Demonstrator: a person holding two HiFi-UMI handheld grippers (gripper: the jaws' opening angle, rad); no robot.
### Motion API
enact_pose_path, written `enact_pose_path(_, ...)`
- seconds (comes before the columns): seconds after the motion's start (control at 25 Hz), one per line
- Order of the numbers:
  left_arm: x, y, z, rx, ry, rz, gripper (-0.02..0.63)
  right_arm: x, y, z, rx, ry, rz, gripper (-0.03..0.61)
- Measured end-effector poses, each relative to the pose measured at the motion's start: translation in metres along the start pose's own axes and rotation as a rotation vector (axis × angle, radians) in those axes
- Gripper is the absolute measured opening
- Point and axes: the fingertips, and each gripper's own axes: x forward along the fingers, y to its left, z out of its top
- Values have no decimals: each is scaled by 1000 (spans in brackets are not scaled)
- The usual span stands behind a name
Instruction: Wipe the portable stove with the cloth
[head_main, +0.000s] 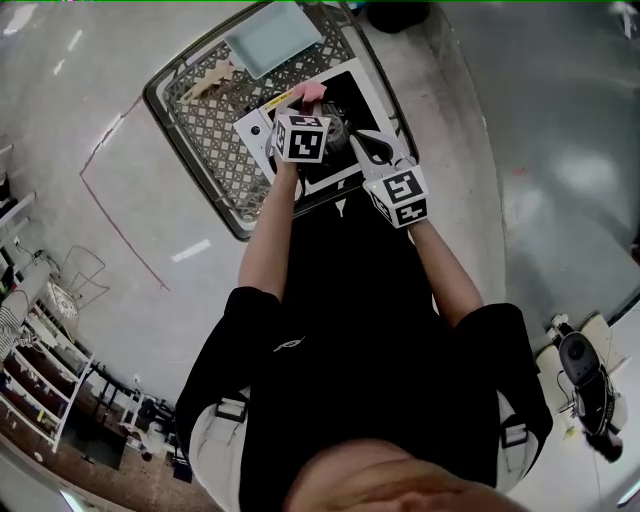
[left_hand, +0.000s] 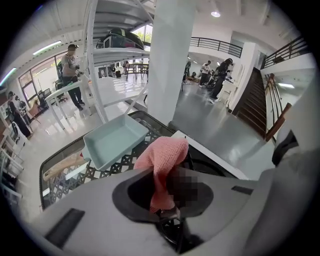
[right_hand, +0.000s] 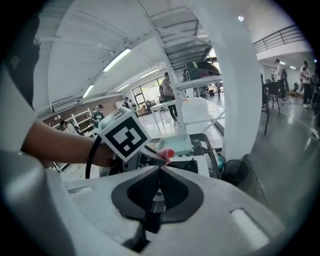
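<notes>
A white pillar (left_hand: 172, 60) is rising from a glossy grey floor (left_hand: 210, 125) that is mirroring the ceiling lamps. Right of the pillar, dark stairs (left_hand: 255, 100) are climbing toward a railing (left_hand: 215, 46). Left of the pillar, a white table (left_hand: 117, 87) is standing below a light strip (left_hand: 47, 47), and people (left_hand: 72, 70) are standing near bright windows (left_hand: 142, 34).

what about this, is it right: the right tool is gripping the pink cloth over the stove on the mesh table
Not quite. The left tool, not the right, is gripping the pink cloth over the stove on the mesh table; the left gripper view shows it. The right tool is shut on nothing.
</notes>
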Motion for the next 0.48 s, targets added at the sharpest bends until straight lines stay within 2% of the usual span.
enact_pose_path(0.48, 21, -25, 25, -40, 14, 12, 58, -2, -44, -3, 22, 8, 50, 3)
